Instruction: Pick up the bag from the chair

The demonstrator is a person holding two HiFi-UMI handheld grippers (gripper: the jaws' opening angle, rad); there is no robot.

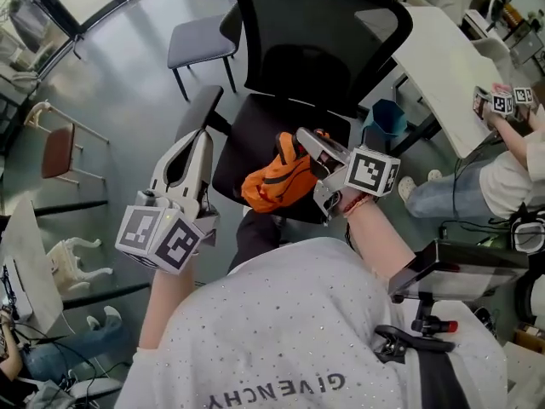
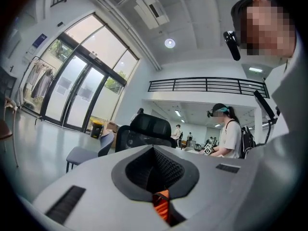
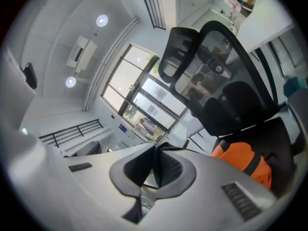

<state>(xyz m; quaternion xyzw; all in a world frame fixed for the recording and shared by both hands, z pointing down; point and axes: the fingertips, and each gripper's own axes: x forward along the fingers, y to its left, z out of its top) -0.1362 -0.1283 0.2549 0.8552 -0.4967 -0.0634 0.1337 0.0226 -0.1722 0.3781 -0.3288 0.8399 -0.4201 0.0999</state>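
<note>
An orange bag (image 1: 277, 181) with black trim lies on the seat of a black office chair (image 1: 315, 49). My right gripper (image 1: 302, 135) sits over the bag's upper end, which stands raised beside the jaws. In the right gripper view the right gripper (image 3: 156, 146) is shut with a thin black strap pinched between the pads, and the bag (image 3: 245, 160) shows to the right. My left gripper (image 1: 204, 135) hovers at the seat's left edge, apart from the bag. Its jaws are shut with nothing held in the left gripper (image 2: 154, 148) view; the bag (image 2: 162, 207) shows below them.
A white table (image 1: 443, 66) stands right of the chair, with a teal bin (image 1: 387, 122) beside it. A seated person (image 1: 502, 177) is at the far right. A grey chair (image 1: 200, 41) stands behind on the left, and a brown chair (image 1: 60, 152) further left.
</note>
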